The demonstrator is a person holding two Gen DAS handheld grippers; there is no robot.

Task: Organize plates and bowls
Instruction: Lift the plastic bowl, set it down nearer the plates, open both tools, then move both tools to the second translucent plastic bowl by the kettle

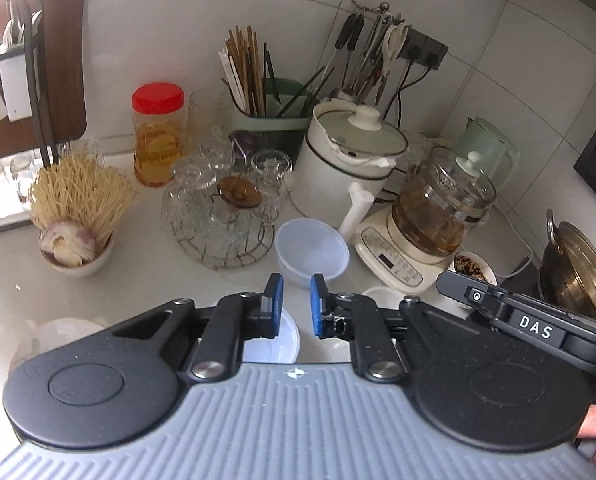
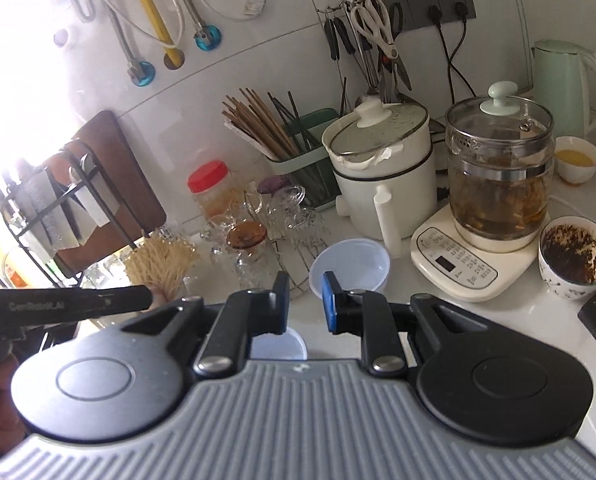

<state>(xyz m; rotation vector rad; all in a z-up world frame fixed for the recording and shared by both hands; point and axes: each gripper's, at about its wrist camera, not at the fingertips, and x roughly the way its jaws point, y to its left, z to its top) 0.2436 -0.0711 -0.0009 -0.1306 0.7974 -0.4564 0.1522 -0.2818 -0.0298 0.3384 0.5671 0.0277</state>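
A translucent plastic bowl (image 1: 312,250) (image 2: 350,266) stands empty on the white counter, just beyond both sets of fingertips. Under the fingers lies a round white plastic container (image 1: 276,340) (image 2: 280,346), partly hidden. My left gripper (image 1: 297,284) hangs above the counter, its blue pads a narrow gap apart with nothing between them. My right gripper (image 2: 306,284) is beside it, jaws drawn close and empty. A white bowl of enoki and garlic (image 1: 76,252) sits to the left. A small bowl with dark residue (image 1: 474,266) (image 2: 576,258) stands on the right.
Behind the plastic bowl are a wire rack of glasses (image 1: 222,216), a white pot with glass lid (image 1: 350,152), a glass kettle on its base (image 1: 442,208) and a chopstick holder (image 1: 266,116). A metal wok (image 1: 582,276) is far right. A bowl of yellow liquid (image 2: 578,158) sits by the green kettle.
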